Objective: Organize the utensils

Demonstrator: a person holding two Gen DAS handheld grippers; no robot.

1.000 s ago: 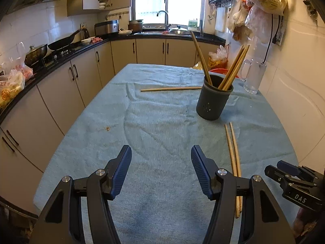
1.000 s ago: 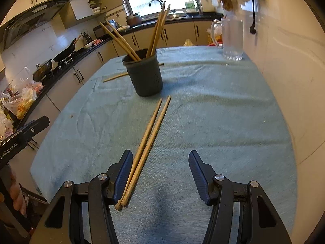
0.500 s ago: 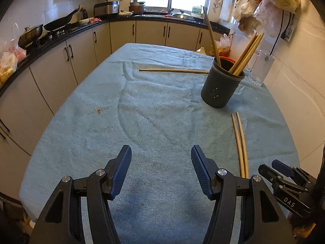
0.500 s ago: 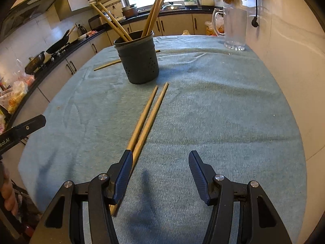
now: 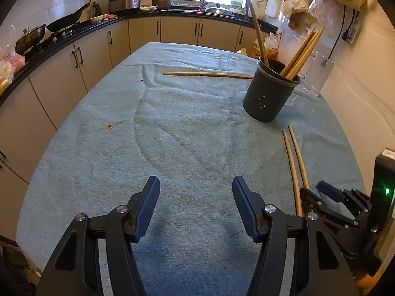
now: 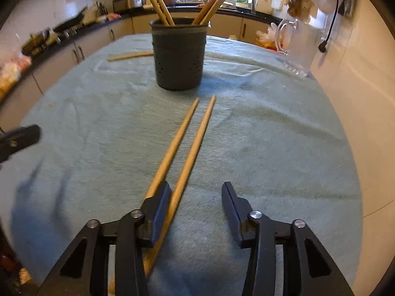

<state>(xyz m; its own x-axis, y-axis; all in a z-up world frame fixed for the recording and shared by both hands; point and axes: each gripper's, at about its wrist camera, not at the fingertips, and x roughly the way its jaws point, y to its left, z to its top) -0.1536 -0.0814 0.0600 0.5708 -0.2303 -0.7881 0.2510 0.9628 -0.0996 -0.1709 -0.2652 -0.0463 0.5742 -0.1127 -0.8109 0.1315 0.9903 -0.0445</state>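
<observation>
my right gripper [image 6: 196, 198] had just been narrowing its jaws over the near ends of the two loose chopsticks [image 6: 187, 138] lying on the blue cloth [image 6: 271, 135] before the dark holder [image 6: 178, 56], one between the unpressed pads, while my left gripper [image 5: 195, 197] hung spread and empty.
</observation>
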